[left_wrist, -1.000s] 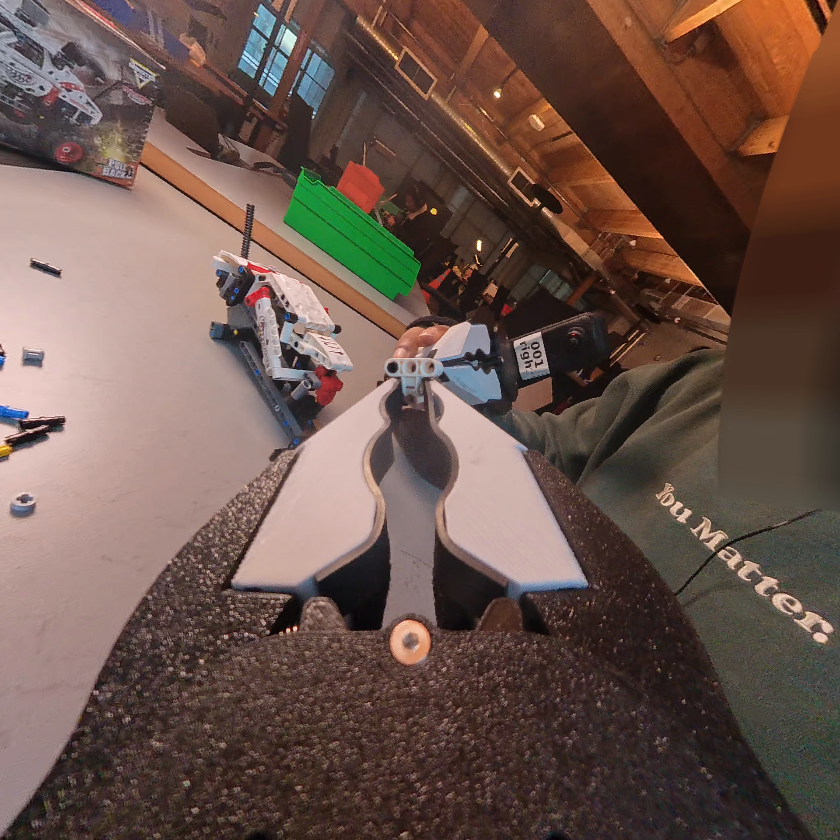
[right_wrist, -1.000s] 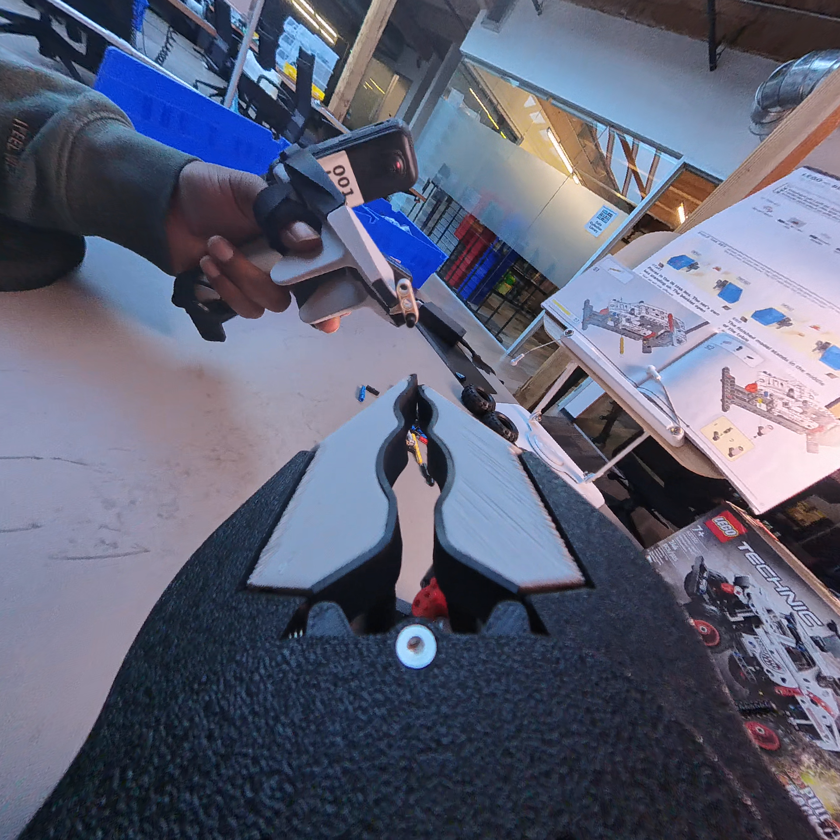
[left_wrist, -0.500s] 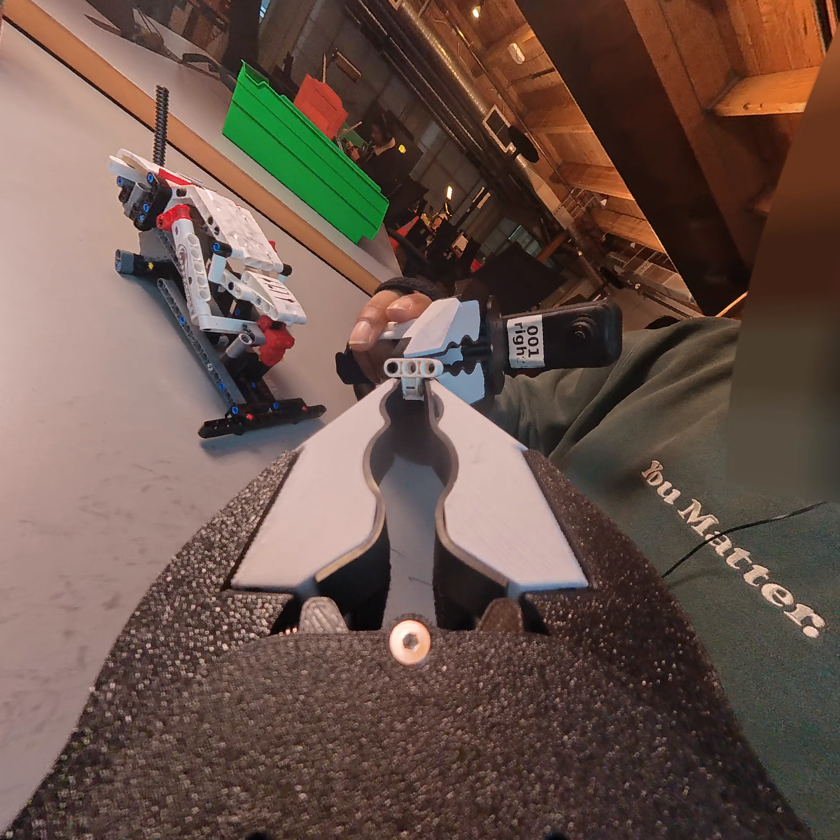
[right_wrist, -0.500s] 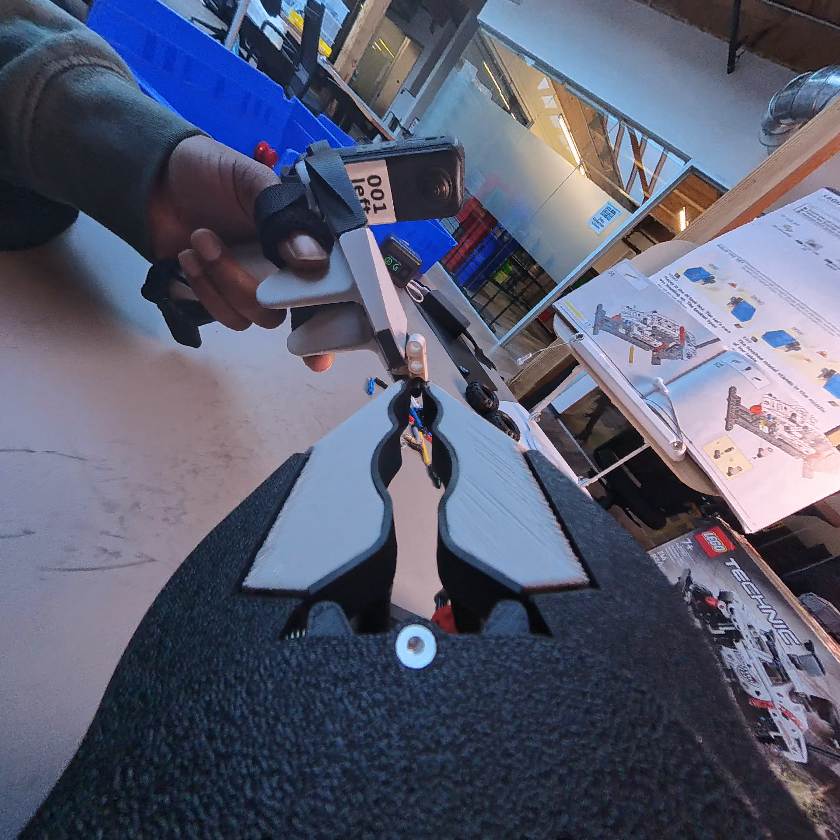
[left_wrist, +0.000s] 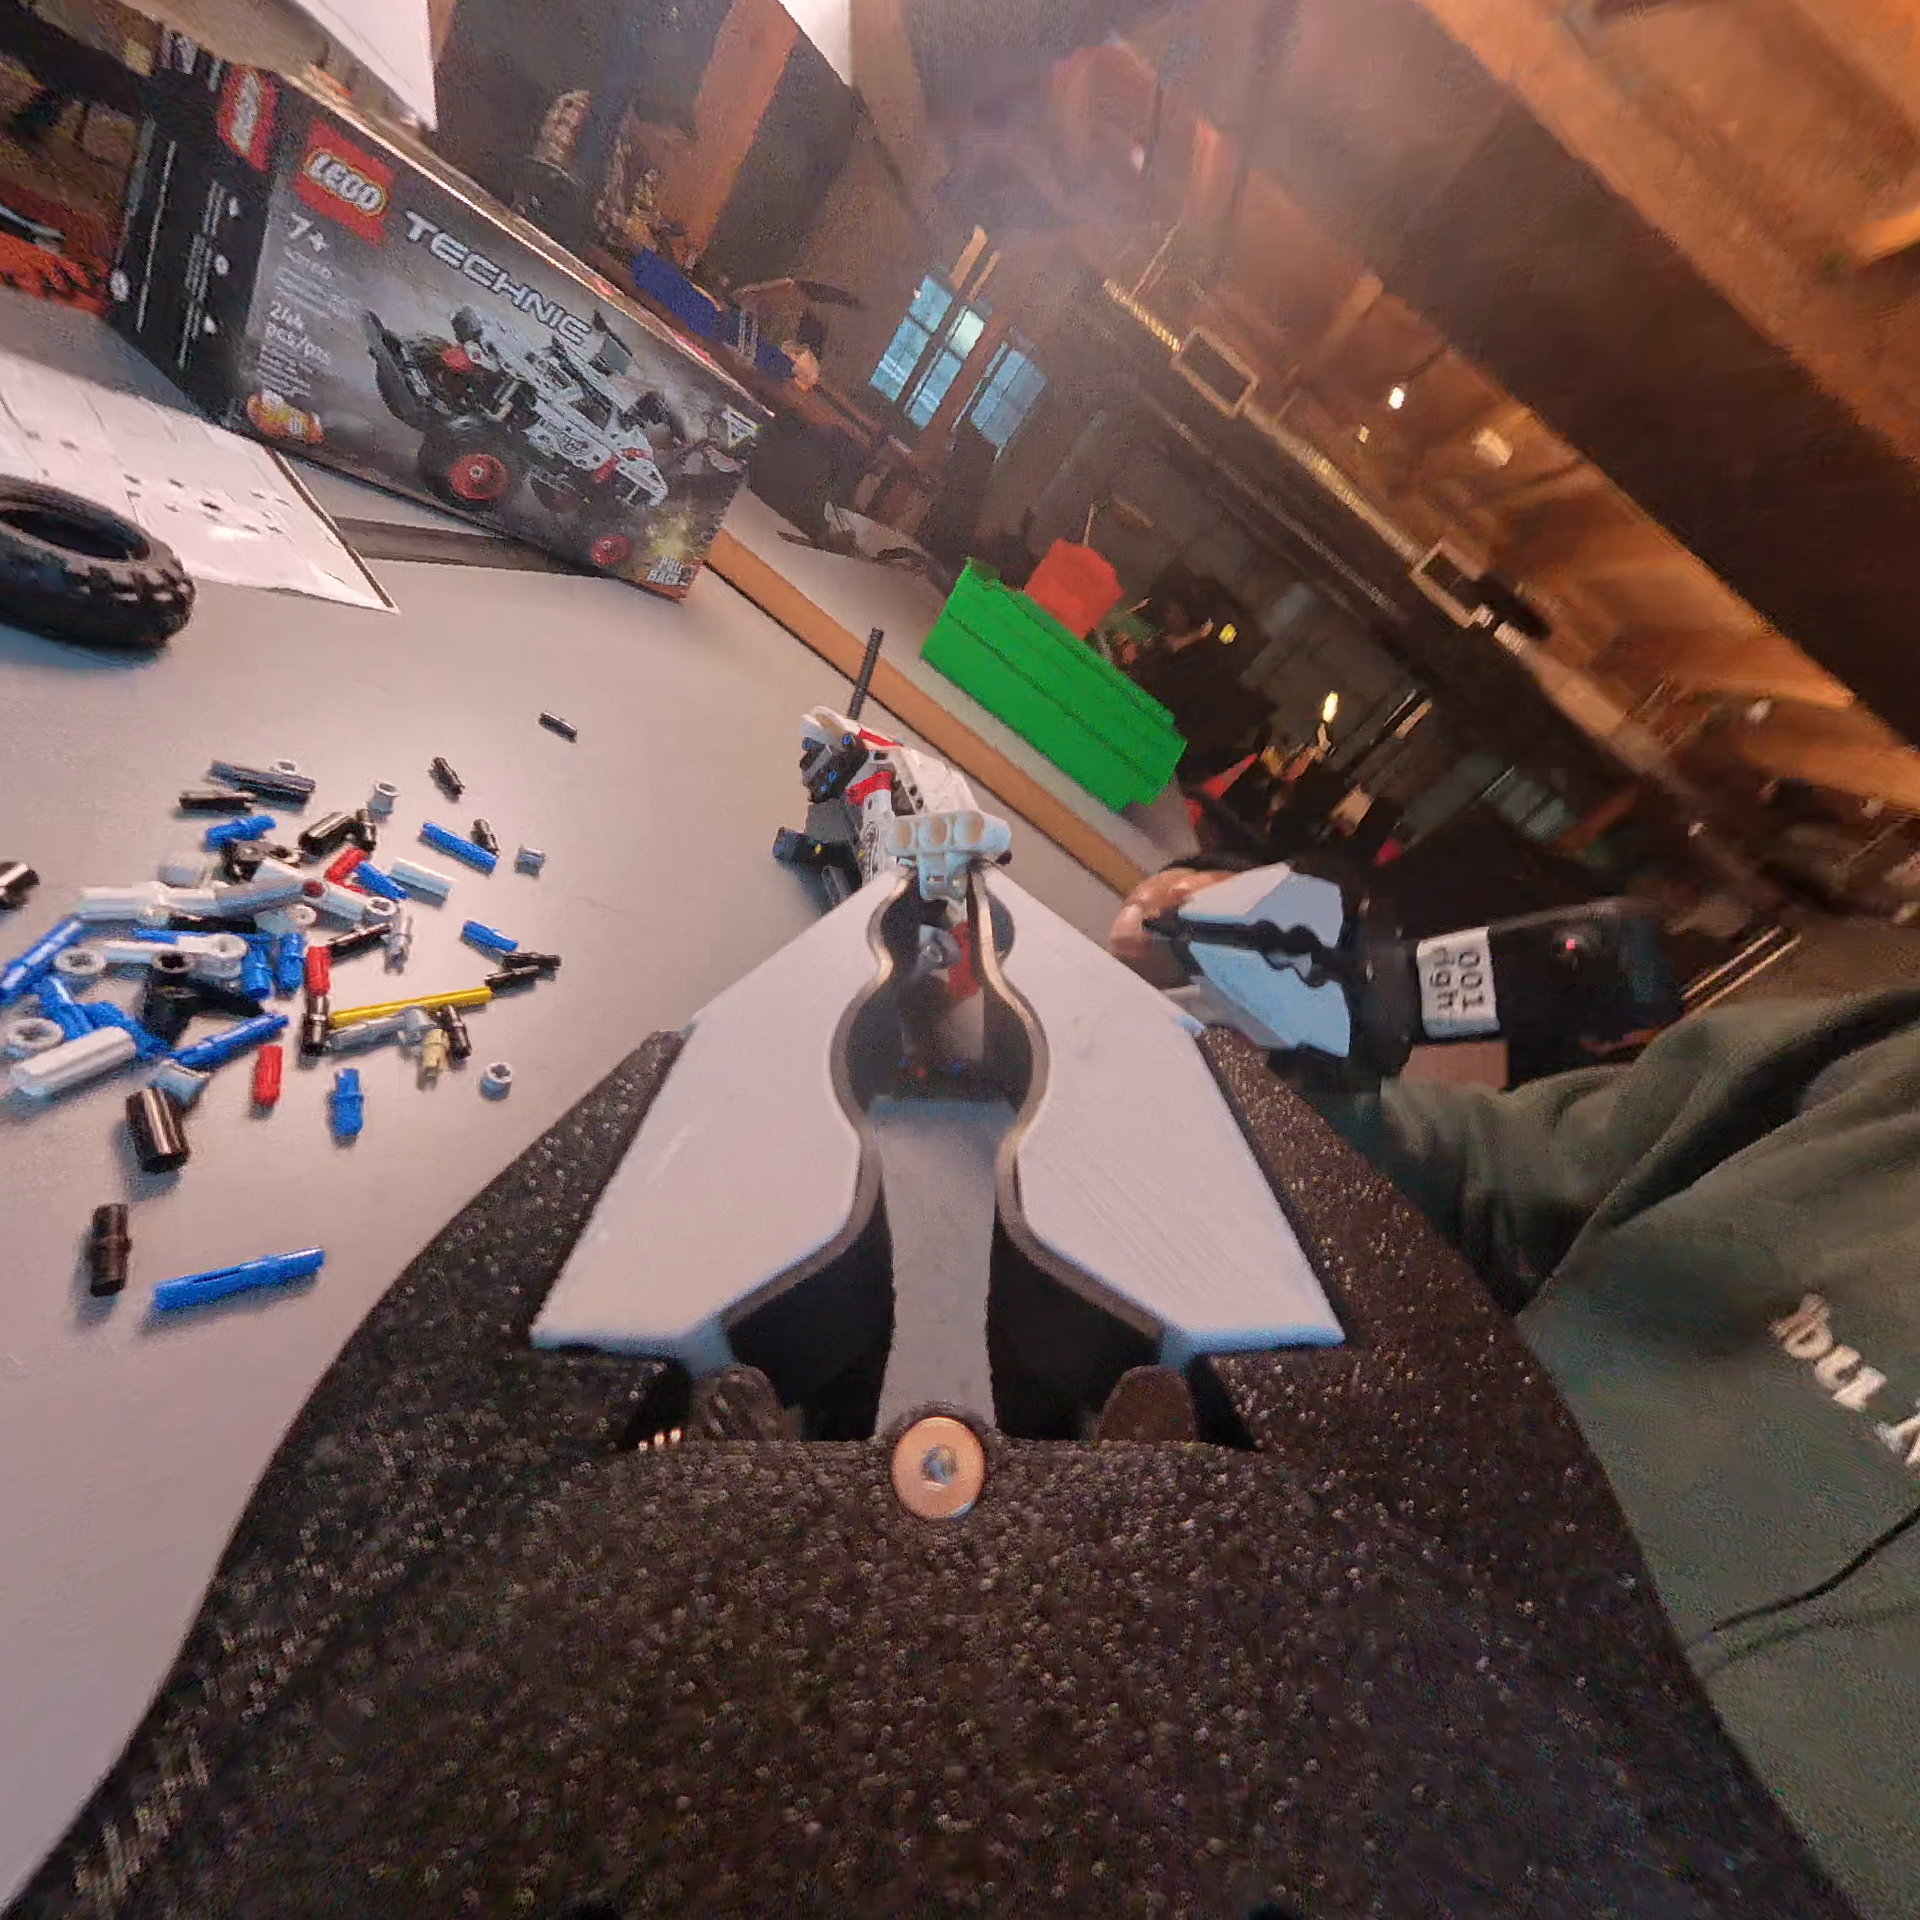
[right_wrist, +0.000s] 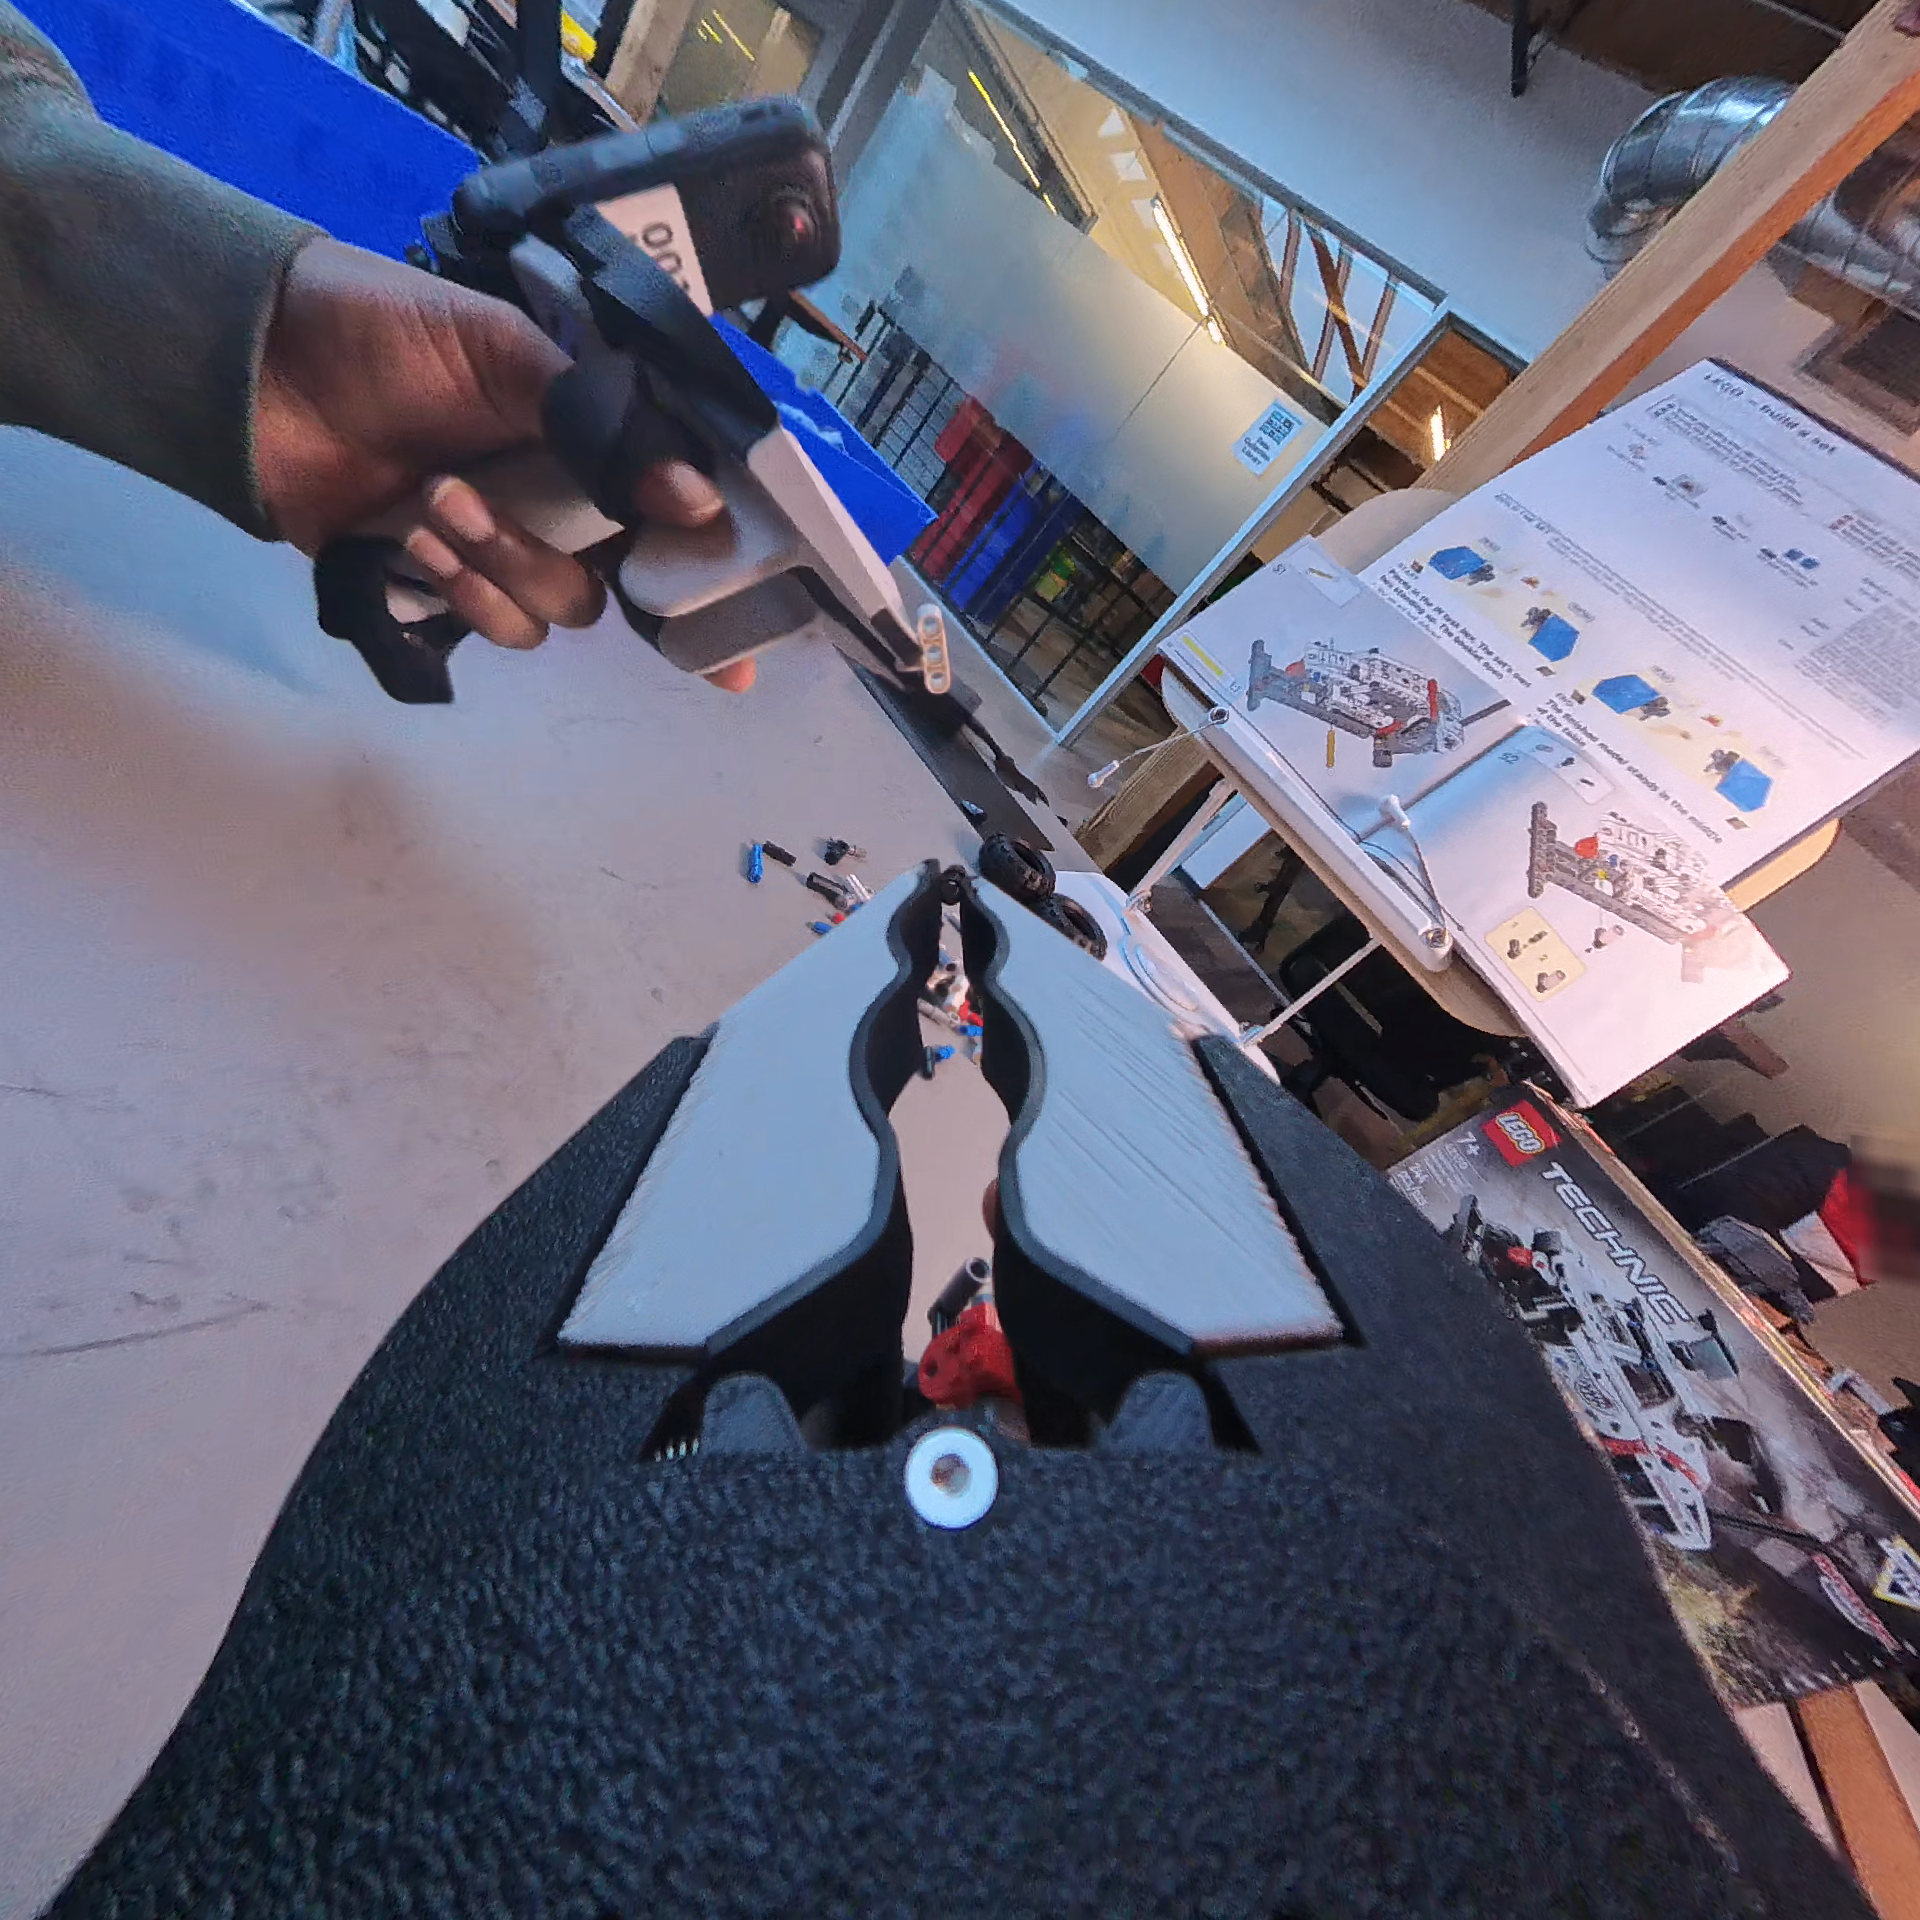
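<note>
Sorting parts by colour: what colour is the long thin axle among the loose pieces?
Yellow axle; left wrist view shows it best.

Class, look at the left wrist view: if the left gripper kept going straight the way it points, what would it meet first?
Probably the half-built toy truck on the table, right behind the white piece held by the left gripper; depth is uncertain.

**Colours on the table**

The table (left_wrist: 644, 665) is plain pale grey. Scattered small pieces (left_wrist: 249, 956) are blue, black, light grey and red, with one yellow rod (left_wrist: 410, 1006). The tyre (left_wrist: 88, 566) is black. The box (left_wrist: 457, 395) is dark with a red logo patch. A bin (left_wrist: 1049, 701) is bright green. The sleeve (left_wrist: 1662, 1174) is dark green.
</note>
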